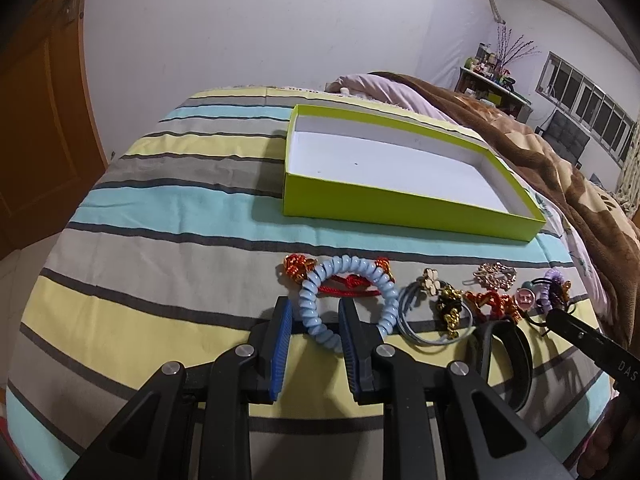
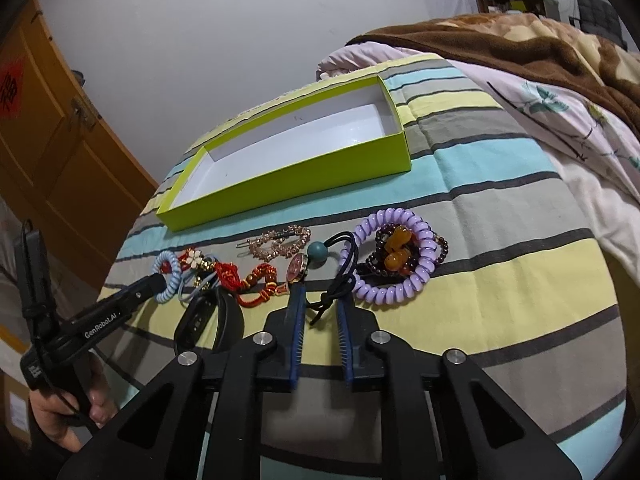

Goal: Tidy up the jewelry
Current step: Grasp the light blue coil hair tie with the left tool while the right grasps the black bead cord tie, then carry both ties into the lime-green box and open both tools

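Two grippers over a row of jewelry, the green box empty beyond

In the left wrist view, low centre, the left gripper (image 1: pixel 314 334) stands part open with the near arc of the blue coil hair tie (image 1: pixel 347 300) between its pads, which do not visibly press on it; the ring lies flat and extends up-frame from the tips; in the right wrist view, low centre, the right gripper (image 2: pixel 322 312) shows a gap between its blue pads with the black elastic cord (image 2: pixel 340 276) running through it, so I cannot tell whether it grips; only this view shows the purple coil tie (image 2: pixel 394 256) ringing the amber beads (image 2: pixel 394 248); above the row, upper centre in both, sits the green box (image 1: pixel 400 206), nearer the left gripper.
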